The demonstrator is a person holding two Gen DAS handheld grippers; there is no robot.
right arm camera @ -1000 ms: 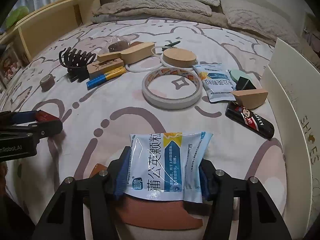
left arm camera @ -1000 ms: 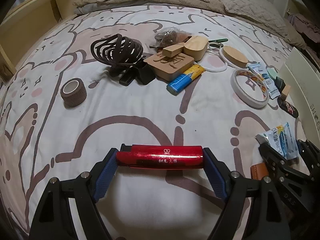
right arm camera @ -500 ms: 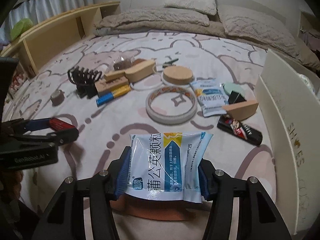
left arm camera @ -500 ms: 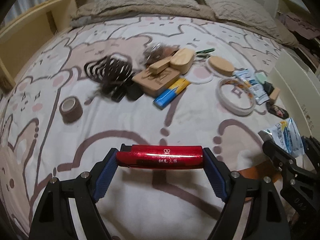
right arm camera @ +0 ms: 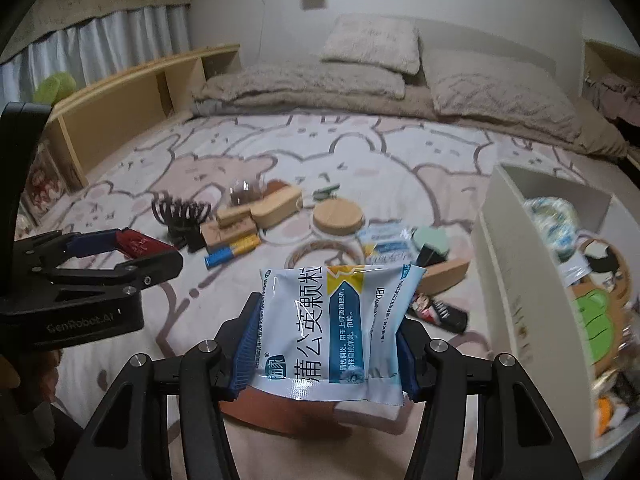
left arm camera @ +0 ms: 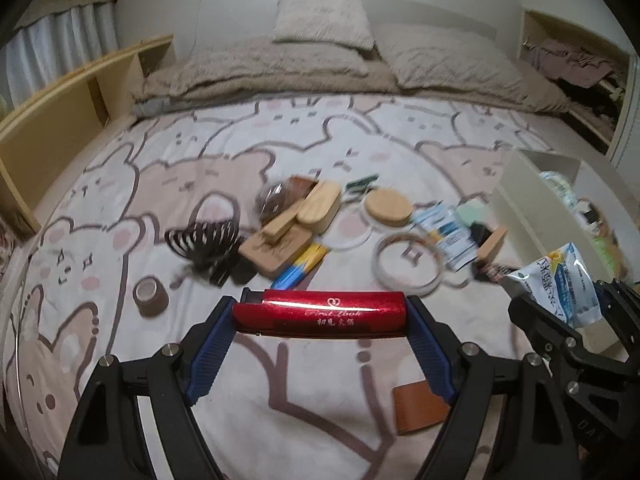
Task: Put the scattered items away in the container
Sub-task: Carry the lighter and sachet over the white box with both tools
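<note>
L gripper (left arm camera: 320, 316) pinched a red tube (left arm camera: 320, 314) lengthwise btwn its blue pads, held above the bedspread (left arm camera: 120, 208), w/ scattered items incl. hair claw (left arm camera: 202, 242) and tape ring (left arm camera: 408, 266) lying beyond it. R gripper (right arm camera: 326, 354) clamped a blue-white sachet (right arm camera: 334, 324) by its sides, just left of the white container (right arm camera: 516, 264), which sat at the bed's right edge w/ things already inside.

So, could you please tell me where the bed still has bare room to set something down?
Bare bedspread runs between the pillows and the clutter, and left of the brown tape roll. It is crowded from the black hair claw across to the white container.
</note>
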